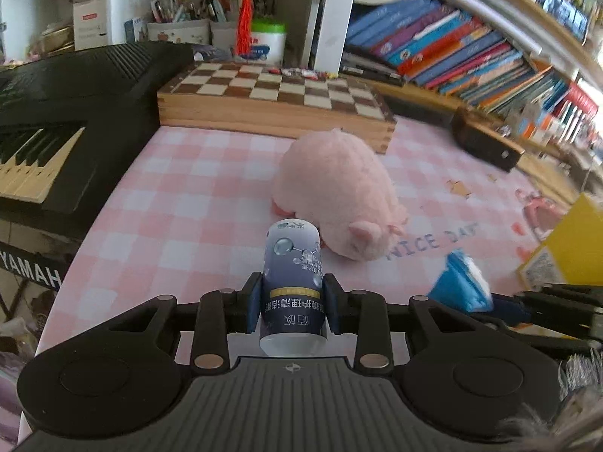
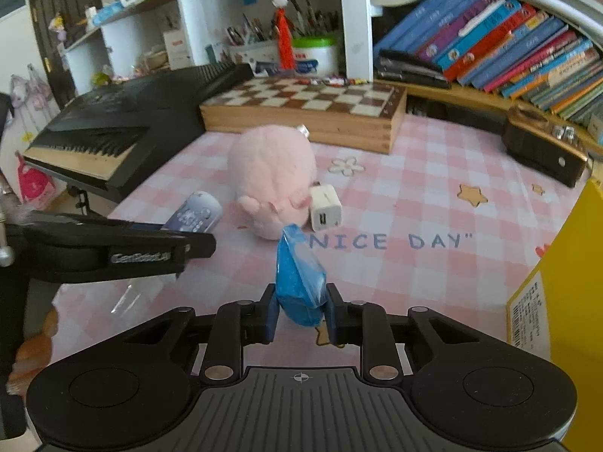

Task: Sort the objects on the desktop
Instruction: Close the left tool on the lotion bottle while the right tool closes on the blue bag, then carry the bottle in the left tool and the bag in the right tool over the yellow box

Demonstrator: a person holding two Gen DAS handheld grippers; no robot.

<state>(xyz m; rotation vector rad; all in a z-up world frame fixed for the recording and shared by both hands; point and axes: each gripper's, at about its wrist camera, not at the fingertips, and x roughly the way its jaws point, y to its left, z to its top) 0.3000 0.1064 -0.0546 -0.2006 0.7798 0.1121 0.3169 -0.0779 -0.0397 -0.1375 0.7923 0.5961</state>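
Pink-checked cloth: the table cover [image 2: 414,188], printed with "NICE DAY", stars and a flower.
Left gripper [image 1: 292,303]: its blue pads sit against both sides of a small dark-blue bottle [image 1: 292,282], so the jaws are narrowed onto it and grip it. The bottle points away from the camera, its label upside down from this side.
Right gripper [image 2: 301,310]: jaws drawn in tight on a blue plastic packet [image 2: 297,282], which sticks up between the fingers.
Plush toy [image 1: 335,192]: a pink pig lying on the cloth just beyond the bottle, near the middle of the table.
Charger [image 2: 325,208]: a white plug block touching the pig's front, seen from the right wrist.
Chessboard box [image 1: 275,101]: wooden, closed, at the far edge of the cloth behind the pig.
Keyboard [image 1: 56,113]: black, along the left of the table.
Yellow box [image 2: 557,293]: at the right edge, label facing in.
Books [image 2: 508,45]: leaning in a row on the shelf behind.
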